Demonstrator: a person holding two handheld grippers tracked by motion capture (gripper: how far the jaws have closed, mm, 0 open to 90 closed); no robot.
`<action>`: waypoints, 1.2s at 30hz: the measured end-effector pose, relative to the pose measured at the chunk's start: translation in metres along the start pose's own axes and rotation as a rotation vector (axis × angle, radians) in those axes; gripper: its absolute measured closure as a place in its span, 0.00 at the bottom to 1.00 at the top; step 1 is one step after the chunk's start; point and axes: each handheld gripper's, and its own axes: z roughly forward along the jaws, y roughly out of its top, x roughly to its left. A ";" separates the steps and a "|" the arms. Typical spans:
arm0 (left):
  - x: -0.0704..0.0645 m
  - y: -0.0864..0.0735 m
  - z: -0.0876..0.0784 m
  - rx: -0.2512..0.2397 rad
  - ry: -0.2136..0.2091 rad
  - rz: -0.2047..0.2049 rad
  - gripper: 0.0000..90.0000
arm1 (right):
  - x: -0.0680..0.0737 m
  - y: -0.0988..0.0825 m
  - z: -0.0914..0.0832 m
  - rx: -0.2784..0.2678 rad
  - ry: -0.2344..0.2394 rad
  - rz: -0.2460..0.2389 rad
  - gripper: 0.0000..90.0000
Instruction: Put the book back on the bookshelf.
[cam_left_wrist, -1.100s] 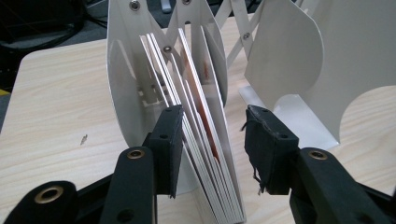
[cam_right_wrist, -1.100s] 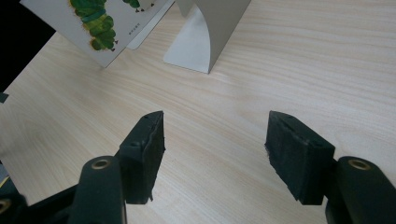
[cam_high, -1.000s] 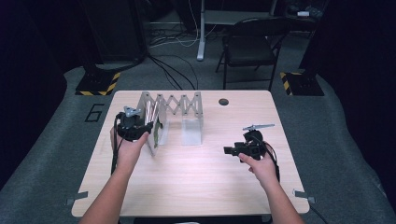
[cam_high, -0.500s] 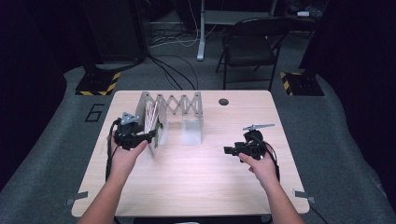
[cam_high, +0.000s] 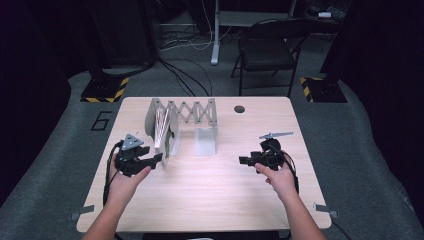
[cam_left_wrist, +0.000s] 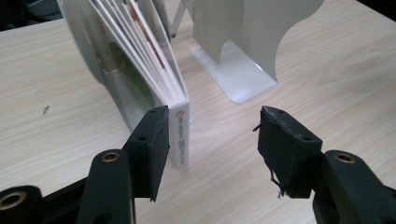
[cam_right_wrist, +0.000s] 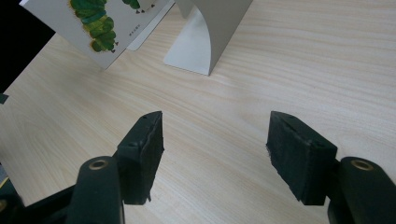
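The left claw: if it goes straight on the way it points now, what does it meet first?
Probably the book, whose spine stands just ahead beside one pad. The left claw is open, having just widened, with nothing between its pads.

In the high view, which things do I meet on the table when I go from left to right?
left gripper → book → bookend plate → right gripper

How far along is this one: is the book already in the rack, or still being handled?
Done, it seems: the board book stands upright against the left panel of the expandable bookend rack. In hand: nothing; the left gripper has just been opening, its jaws apart before the spine, while the right gripper is open over bare table. Left: perhaps closing the rack.
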 end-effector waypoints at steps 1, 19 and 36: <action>0.001 -0.002 0.000 -0.002 -0.002 -0.002 0.48 | 0.000 0.000 0.001 -0.006 -0.001 -0.011 0.40; 0.026 -0.047 0.007 0.020 0.018 -0.039 0.49 | 0.001 0.001 0.005 0.005 -0.002 -0.016 0.40; 0.033 -0.068 0.031 0.073 0.016 -0.053 0.49 | 0.000 0.000 0.007 0.005 -0.008 -0.026 0.40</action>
